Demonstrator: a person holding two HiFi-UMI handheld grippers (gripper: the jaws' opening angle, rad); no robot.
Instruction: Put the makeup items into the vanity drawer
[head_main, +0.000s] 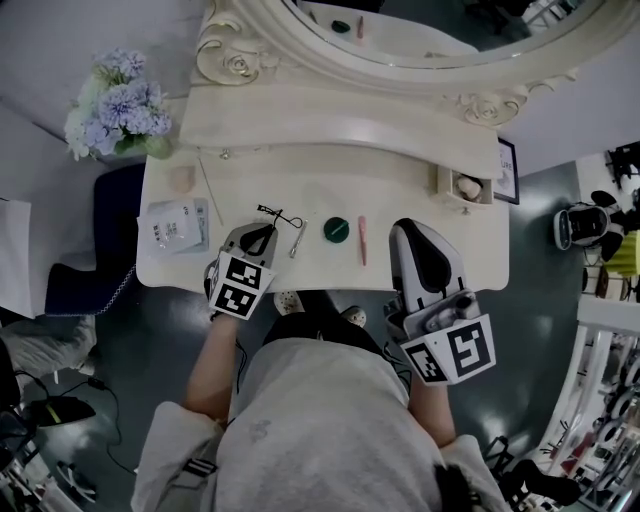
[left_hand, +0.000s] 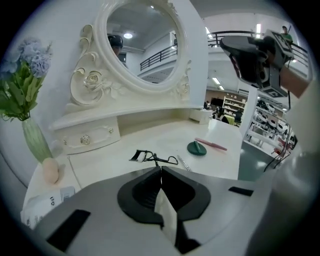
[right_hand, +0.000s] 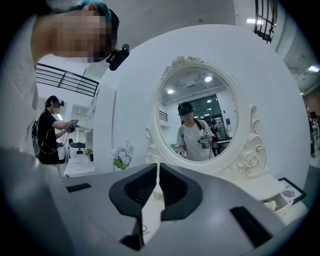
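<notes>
White vanity (head_main: 420, 190) lay below my tools. My right gripper (head_main: 405, 226) and left gripper (head_main: 262, 233) were both pinched closed on nothing, near its front edge. Its small drawer (head_main: 443, 186) stood open at the right. Between the grippers lay a curler (head_main: 278, 215), compact (head_main: 336, 230), pencil (head_main: 362, 240) and tweezers (head_main: 297, 240). The packet (head_main: 175, 225) at the left bore print too small to read.

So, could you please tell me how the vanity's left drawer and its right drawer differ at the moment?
The left drawer is shut, only its front and knob showing; the right drawer is pulled out. The left drawer's inside is hidden, while the right drawer holds a small pale item. Both are small, cream-white and sit at the back of the vanity, below the mirror.
</notes>
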